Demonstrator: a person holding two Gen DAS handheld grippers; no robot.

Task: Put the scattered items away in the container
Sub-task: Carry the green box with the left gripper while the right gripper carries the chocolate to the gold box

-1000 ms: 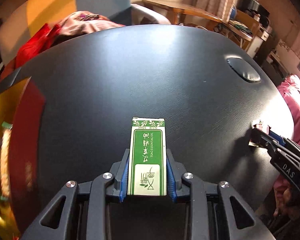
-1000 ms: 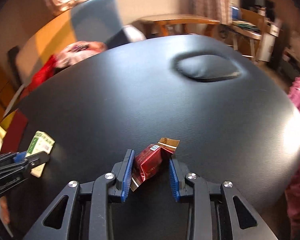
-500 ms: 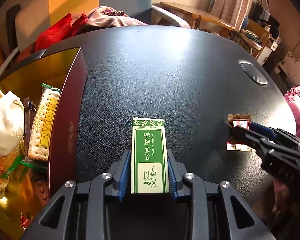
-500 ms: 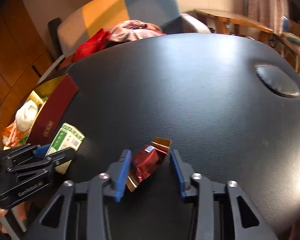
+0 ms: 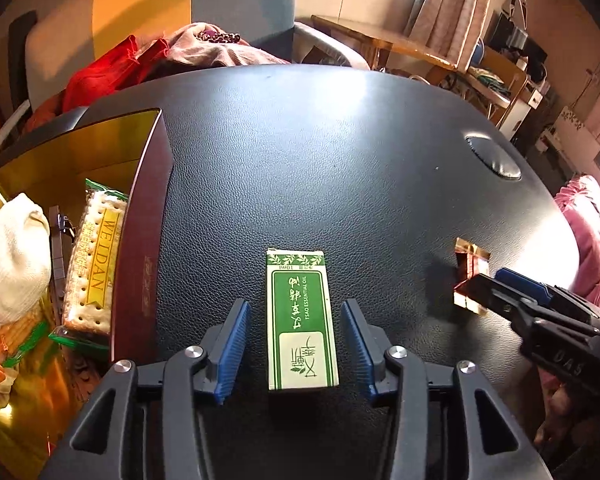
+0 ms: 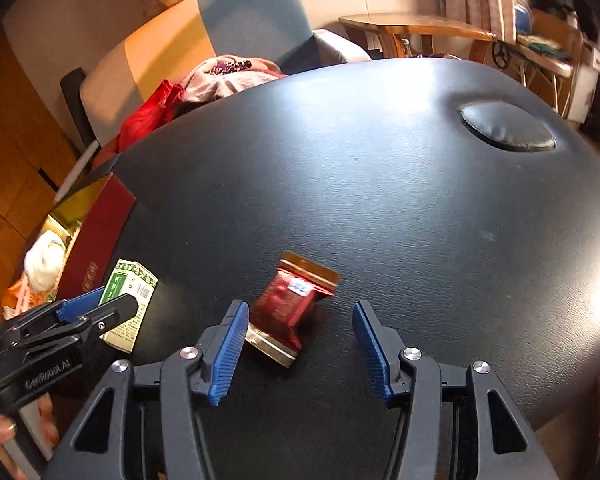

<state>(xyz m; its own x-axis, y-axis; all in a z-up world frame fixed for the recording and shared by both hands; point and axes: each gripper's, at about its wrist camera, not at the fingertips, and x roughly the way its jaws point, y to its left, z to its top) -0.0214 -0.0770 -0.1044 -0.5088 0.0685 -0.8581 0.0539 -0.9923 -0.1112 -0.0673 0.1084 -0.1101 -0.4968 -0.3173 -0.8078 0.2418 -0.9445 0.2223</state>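
While its jaws are opening, the left tool (image 5: 296, 346) is straddling the green carton (image 5: 301, 320), which is lying flat on the black table (image 5: 340, 168) just beside the container (image 5: 144, 240) at the table's left edge, with gaps showing between both blue pads and the carton. Parted as well, the right tool (image 6: 300, 350) is standing over the red sachet (image 6: 290, 306) near the table's front edge; the sachet is lying close against the left pad and well clear of the right pad.
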